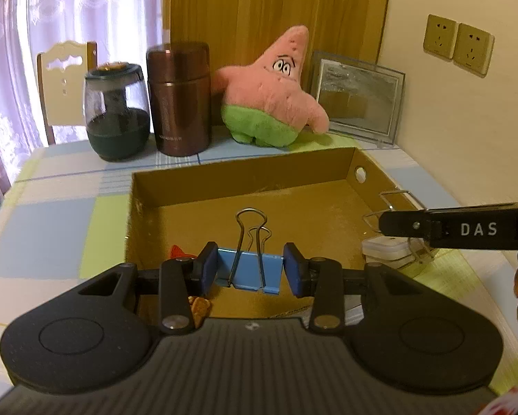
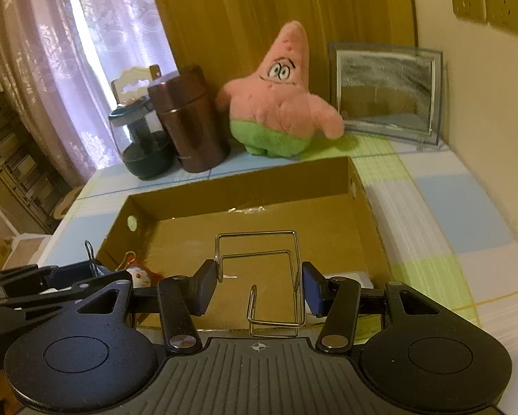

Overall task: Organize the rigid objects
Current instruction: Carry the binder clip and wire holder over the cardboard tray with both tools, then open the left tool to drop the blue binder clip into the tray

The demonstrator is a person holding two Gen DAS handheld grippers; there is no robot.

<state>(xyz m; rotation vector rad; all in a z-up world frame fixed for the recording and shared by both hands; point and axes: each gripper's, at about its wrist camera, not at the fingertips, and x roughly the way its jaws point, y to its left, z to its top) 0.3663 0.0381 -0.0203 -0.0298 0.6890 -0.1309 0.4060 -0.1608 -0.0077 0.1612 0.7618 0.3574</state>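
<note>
My left gripper (image 1: 251, 269) is shut on a blue binder clip (image 1: 250, 271) and holds it over the near edge of an open cardboard box (image 1: 245, 190). My right gripper (image 2: 258, 285) is shut on a bent wire stand (image 2: 259, 276), held above the same box (image 2: 245, 186) at its near right side. The right gripper also shows as a black finger in the left wrist view (image 1: 456, 230), with the wire stand (image 1: 394, 207) beside it. The left gripper with its clip shows at the left in the right wrist view (image 2: 51, 280).
A small red and white toy (image 2: 139, 275) lies in the box's near left corner. A white plastic case (image 1: 387, 247) lies by the box's right wall. At the table's back stand a glass jar (image 1: 115, 114), a brown flask (image 1: 179, 100), a pink plush star (image 1: 276, 93) and a picture frame (image 1: 357, 95).
</note>
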